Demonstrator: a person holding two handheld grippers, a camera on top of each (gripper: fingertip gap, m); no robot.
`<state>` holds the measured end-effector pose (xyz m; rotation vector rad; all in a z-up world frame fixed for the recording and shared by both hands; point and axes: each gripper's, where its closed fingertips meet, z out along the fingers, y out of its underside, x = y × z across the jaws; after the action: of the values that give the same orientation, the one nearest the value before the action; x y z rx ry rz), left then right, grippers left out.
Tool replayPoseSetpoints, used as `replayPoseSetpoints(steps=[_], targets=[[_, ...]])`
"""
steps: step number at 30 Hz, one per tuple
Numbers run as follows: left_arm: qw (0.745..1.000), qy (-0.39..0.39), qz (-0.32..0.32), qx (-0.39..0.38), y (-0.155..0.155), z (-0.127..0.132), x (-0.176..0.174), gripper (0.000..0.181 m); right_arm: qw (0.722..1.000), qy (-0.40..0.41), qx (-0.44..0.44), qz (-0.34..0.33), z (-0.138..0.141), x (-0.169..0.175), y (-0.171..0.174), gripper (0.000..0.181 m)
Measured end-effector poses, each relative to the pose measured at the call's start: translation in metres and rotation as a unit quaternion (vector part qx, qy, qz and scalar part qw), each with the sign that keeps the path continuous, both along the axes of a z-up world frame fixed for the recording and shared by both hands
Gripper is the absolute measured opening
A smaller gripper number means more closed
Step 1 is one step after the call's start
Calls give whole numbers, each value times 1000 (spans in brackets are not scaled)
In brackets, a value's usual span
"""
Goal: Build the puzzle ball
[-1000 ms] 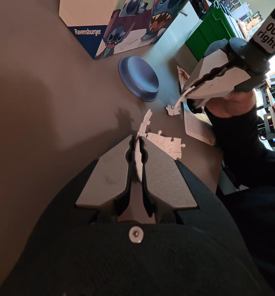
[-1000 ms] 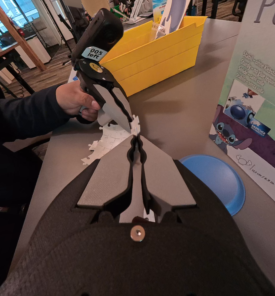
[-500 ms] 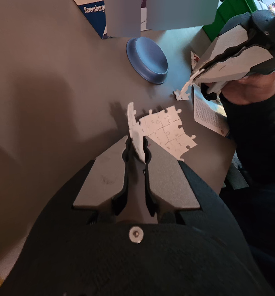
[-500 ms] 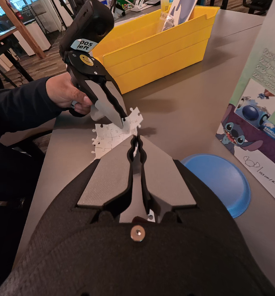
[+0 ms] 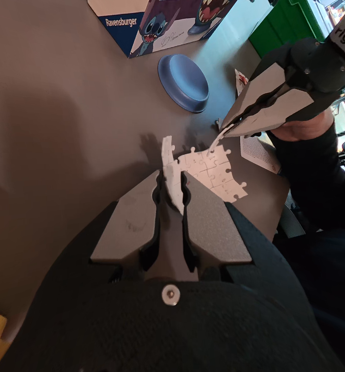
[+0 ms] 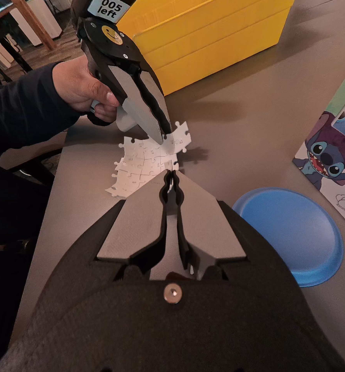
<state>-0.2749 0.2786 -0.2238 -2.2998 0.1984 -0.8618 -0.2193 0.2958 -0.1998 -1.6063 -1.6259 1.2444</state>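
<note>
On the grey table (image 6: 248, 124) stand a yellow plastic bin (image 6: 207, 36), a printed puzzle box (image 5: 163, 26) and a round blue stand (image 5: 184, 82). The left gripper (image 5: 171, 177) clamps the curved white patch of joined puzzle pieces (image 5: 211, 173) held above the table; the right gripper (image 6: 170, 173) pinches one single white piece (image 5: 217, 141) against its edge.

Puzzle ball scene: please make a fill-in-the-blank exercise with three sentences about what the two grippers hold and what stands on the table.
1. The left gripper is shut on the curved panel of joined ______ puzzle pieces.
2. The right gripper brings a single puzzle piece to the panel's ______ edge.
3. The round stand on the table is ______ in colour.

Missing words: white; far; blue
</note>
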Motion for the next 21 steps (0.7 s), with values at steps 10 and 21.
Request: replayPoseSetpoints(steps=[10, 21], targets=[[1000, -12, -10, -8, -8, -4, 8, 5, 999, -33, -14, 19, -13, -2, -10, 0], [1000, 3, -2, 1, 1, 5, 2, 19, 999, -40, 1, 18, -15, -3, -9, 0]])
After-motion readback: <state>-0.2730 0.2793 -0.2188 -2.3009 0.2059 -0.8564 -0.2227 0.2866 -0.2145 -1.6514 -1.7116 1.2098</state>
